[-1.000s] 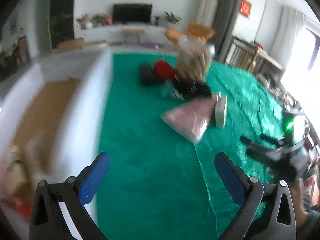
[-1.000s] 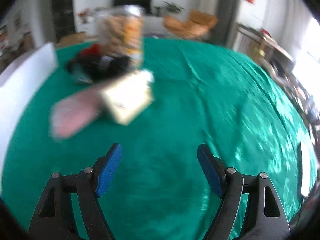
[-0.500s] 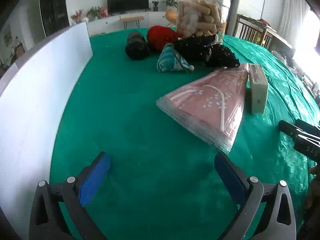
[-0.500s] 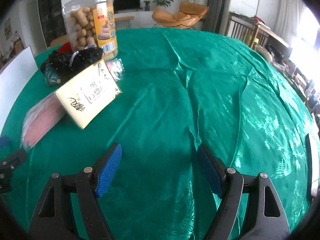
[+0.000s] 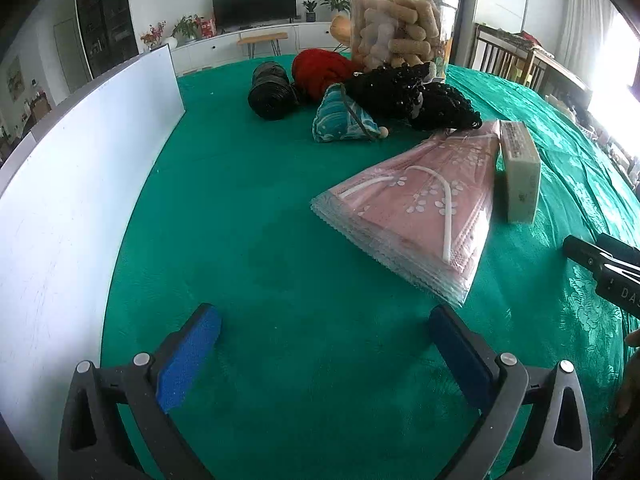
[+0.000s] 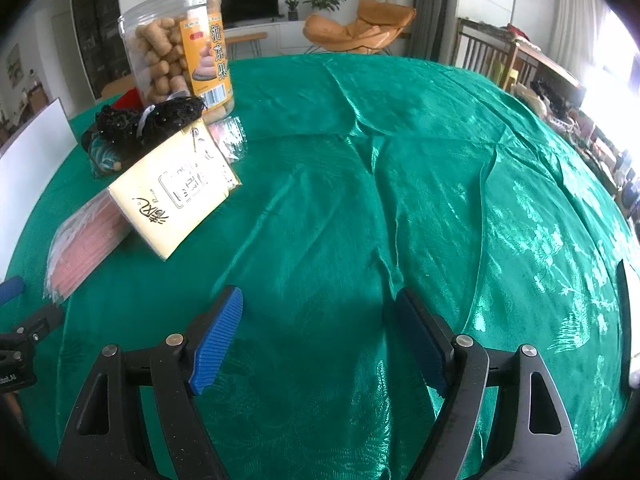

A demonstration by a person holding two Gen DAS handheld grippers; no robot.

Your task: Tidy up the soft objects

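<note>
On the green tablecloth lies a stack of pink face masks in clear wrappers, a cream tissue pack leaning on its right side. Behind them sit a teal pouch, a black beaded bundle, a red yarn ball and a black roll. My left gripper hangs open above bare cloth, nearer than the masks. My right gripper is open over empty cloth, right of the tissue pack and masks.
A clear jar of biscuit sticks stands behind the pile, also the jar in the right wrist view. A white board walls off the table's left side. Chairs and a railing stand beyond the far right edge.
The left gripper dropped lower and closer to the table in the first half second, then held still. The right gripper's blurred view settled. Both stayed open.
</note>
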